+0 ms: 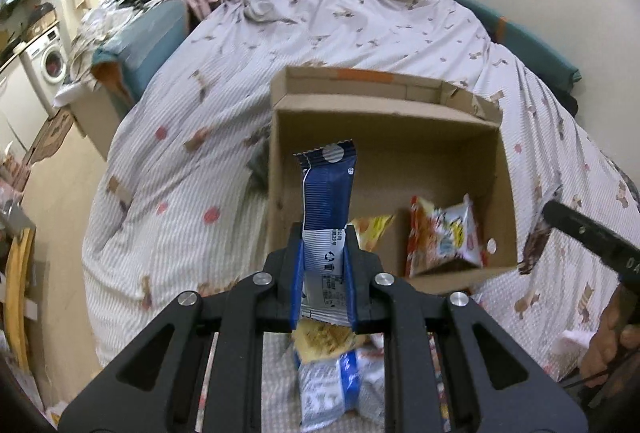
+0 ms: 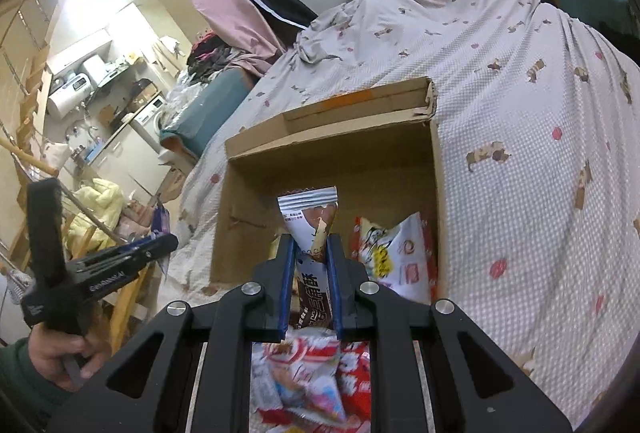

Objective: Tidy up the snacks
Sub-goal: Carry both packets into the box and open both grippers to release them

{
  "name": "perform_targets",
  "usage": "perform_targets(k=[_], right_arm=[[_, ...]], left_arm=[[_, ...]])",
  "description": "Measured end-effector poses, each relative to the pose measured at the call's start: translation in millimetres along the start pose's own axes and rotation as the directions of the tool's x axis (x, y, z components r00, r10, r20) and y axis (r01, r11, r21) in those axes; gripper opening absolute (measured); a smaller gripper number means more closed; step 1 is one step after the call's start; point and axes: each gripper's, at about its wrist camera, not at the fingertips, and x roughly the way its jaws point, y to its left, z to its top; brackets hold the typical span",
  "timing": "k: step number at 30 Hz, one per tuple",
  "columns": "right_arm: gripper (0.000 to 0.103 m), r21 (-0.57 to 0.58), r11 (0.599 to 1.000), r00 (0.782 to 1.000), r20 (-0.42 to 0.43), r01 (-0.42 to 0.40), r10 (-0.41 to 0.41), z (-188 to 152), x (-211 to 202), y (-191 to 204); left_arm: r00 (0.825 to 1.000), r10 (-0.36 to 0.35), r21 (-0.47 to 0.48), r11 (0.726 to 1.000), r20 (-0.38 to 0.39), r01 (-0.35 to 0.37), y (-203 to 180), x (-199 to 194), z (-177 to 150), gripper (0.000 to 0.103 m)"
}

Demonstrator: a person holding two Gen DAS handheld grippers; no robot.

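Note:
My left gripper (image 1: pixel 325 253) is shut on a blue and white snack packet (image 1: pixel 328 193), held upright in front of the open cardboard box (image 1: pixel 384 121) on the bed. My right gripper (image 2: pixel 312 257) is shut on a brown and white snack packet (image 2: pixel 310 221), held above the near edge of the same box (image 2: pixel 332 153). Inside the box lie a red and white snack bag (image 1: pixel 440 233), also in the right wrist view (image 2: pixel 392 253), and a yellow packet (image 1: pixel 372 229). More loose snack packets lie on the bed under each gripper (image 1: pixel 332 373) (image 2: pixel 308 373).
The box sits on a bed with a patterned white sheet (image 1: pixel 200 153). The right gripper's body (image 1: pixel 592 241) shows at the right edge of the left view; the left one (image 2: pixel 88 273) shows at the left of the right view. Cluttered kitchen and laundry area lies left (image 2: pixel 100 93).

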Motion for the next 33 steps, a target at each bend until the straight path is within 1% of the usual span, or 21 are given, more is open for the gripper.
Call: perform_targets(k=[5,12,16,19,25,31,33], right_arm=[[0.017,0.012,1.0,1.0,-0.002,0.012,-0.012,9.6,12.8,-9.2],[0.017,0.016,0.999,0.999,-0.025,0.041,-0.041,15.9,33.5,-17.9],[0.017,0.023,0.998,0.996,-0.061,0.065,-0.063,14.0,51.9,-25.0],[0.017,0.036,0.997,0.994,-0.083,0.069,-0.066,10.7,59.2,-25.6],[0.017,0.015,0.996,0.989,-0.123,0.085,-0.082,4.5,70.3,-22.9],[0.017,0.069,0.991,0.982,-0.16,0.111,-0.098,1.6,74.7,-36.8],[0.017,0.056,0.988,0.975,-0.176,0.146,-0.134,0.3,77.8,-38.9]], left_arm=[[1.0,-0.009,0.01,1.0,0.008,0.009,-11.4,18.2,16.0,0.014],[1.0,-0.013,0.009,1.0,0.014,0.013,-11.2,45.5,19.0,0.014],[0.999,-0.021,0.0,1.0,-0.026,0.021,-10.0,63.7,13.5,0.014],[1.0,-0.013,0.006,1.0,-0.028,0.013,-11.7,69.4,10.0,0.014],[0.998,-0.028,0.006,1.0,-0.047,0.029,-11.8,77.5,7.4,0.014],[0.998,-0.025,0.009,1.0,-0.053,0.026,-10.7,81.9,6.3,0.014],[0.998,-0.026,0.007,1.0,-0.06,0.026,-10.1,84.2,6.1,0.015]])
